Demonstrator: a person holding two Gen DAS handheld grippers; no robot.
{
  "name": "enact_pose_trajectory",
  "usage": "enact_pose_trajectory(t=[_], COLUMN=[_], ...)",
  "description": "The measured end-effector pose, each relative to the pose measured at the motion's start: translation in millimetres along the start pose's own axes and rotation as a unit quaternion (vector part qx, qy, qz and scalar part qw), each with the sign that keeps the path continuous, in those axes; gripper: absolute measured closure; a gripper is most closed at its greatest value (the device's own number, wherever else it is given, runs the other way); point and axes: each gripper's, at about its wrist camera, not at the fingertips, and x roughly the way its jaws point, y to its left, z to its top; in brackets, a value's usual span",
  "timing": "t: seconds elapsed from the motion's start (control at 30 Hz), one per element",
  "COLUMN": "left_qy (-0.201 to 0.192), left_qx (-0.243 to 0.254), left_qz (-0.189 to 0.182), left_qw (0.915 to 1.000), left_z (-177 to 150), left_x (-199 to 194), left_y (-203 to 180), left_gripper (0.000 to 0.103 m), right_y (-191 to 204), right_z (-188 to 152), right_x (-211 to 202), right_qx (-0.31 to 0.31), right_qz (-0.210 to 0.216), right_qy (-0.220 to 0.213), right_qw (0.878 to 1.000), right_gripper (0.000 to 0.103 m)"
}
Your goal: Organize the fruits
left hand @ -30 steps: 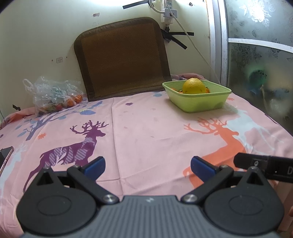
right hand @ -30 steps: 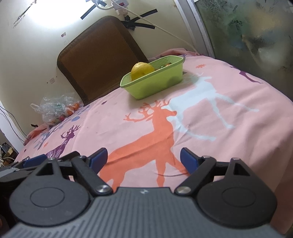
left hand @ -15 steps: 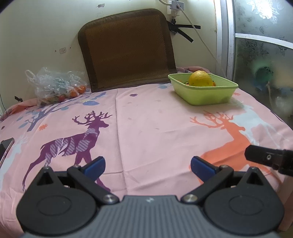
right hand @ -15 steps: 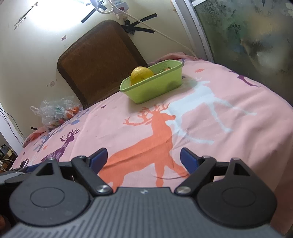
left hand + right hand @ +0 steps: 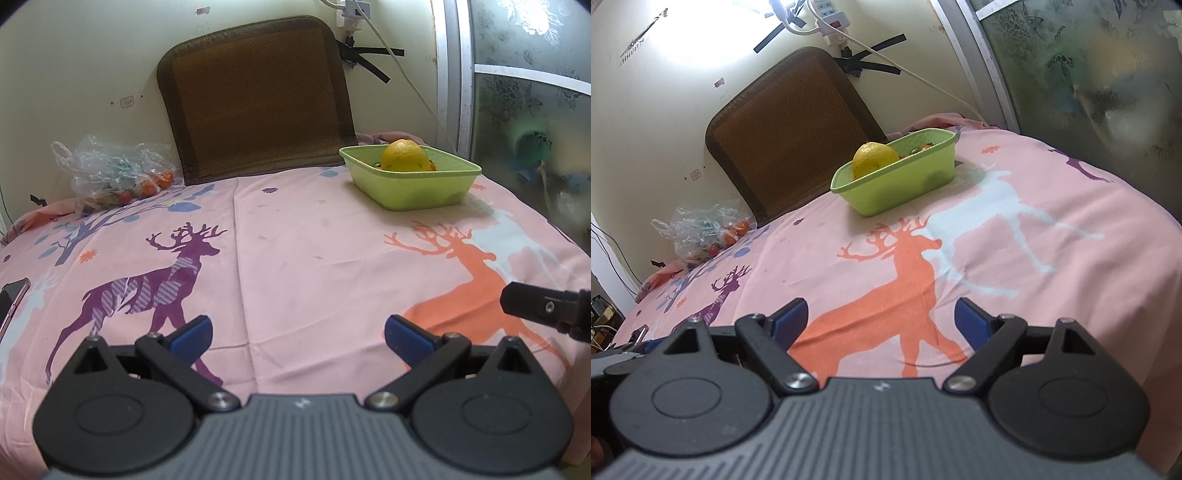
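A light green tub (image 5: 413,186) (image 5: 897,184) stands at the far right of the pink deer-print cloth (image 5: 295,240). In it sits a large yellow citrus fruit (image 5: 404,155) (image 5: 873,157) with small orange fruits (image 5: 925,147) behind it. A clear plastic bag of small orange and red fruits (image 5: 114,173) (image 5: 709,232) lies at the far left by the wall. My left gripper (image 5: 297,334) is open and empty near the front edge. My right gripper (image 5: 881,319) is open and empty too, to its right.
A brown woven mat (image 5: 258,99) leans on the wall behind the table. A phone (image 5: 11,301) lies at the left edge. Frosted glass panels (image 5: 528,110) stand on the right. A white cable (image 5: 402,66) hangs from a wall socket.
Both grippers have pulled back and lifted a little from the tub, so the tub looks farther off. Both stayed open and empty.
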Motion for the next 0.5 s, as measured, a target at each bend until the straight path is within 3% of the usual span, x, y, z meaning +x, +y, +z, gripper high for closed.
enact_pose_trajectory(t=[0.5], left_qy=[0.003], left_qx=[0.005], left_qz=[0.006], left_qw=[1.0], left_z=[-0.8], left_x=[1.6], left_y=[-3.2], left_gripper=[0.0], right_y=[-1.9], right_z=[-0.5], right_x=[0.2], right_qx=[0.001], right_qz=[-0.001], right_qy=[-0.002], right_qw=[1.0], right_gripper=[0.015])
